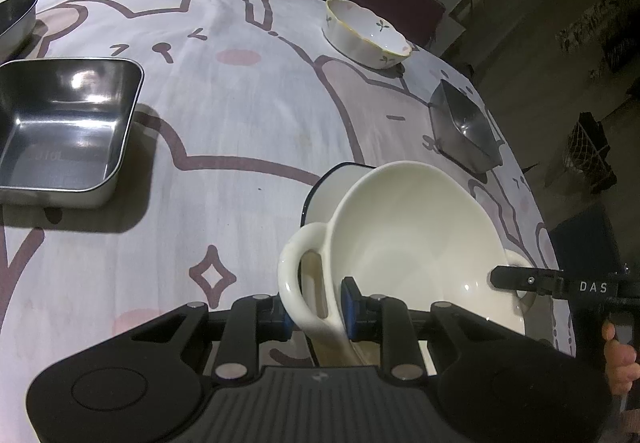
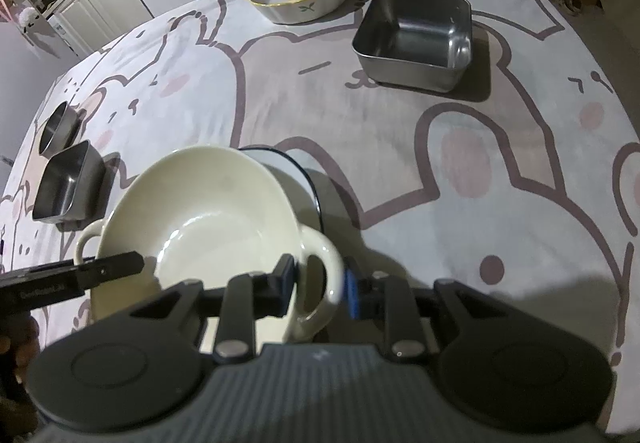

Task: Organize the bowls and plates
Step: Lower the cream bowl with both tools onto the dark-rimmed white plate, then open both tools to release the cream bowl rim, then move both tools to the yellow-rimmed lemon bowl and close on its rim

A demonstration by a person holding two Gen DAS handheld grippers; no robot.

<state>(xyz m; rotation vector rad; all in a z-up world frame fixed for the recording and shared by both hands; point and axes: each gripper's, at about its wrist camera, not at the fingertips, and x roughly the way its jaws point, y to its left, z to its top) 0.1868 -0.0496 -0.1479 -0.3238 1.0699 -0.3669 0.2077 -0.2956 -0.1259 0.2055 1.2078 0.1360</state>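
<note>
We had the cream two-handled ceramic bowl between us, left gripper clamped on one loop handle, right gripper on the other, tilted just above the blue-rimmed white enamel dish directly beyond.

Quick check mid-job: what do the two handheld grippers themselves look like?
Both the left gripper and the right gripper are matte black, with a ribbed grey-black base, round silver pivot pins on linkage bars, and blue pads on the jaws. Seen from the left wrist camera, the right one's side bears white "DAS" lettering. A bare hand grips it; no cables visible.
</note>
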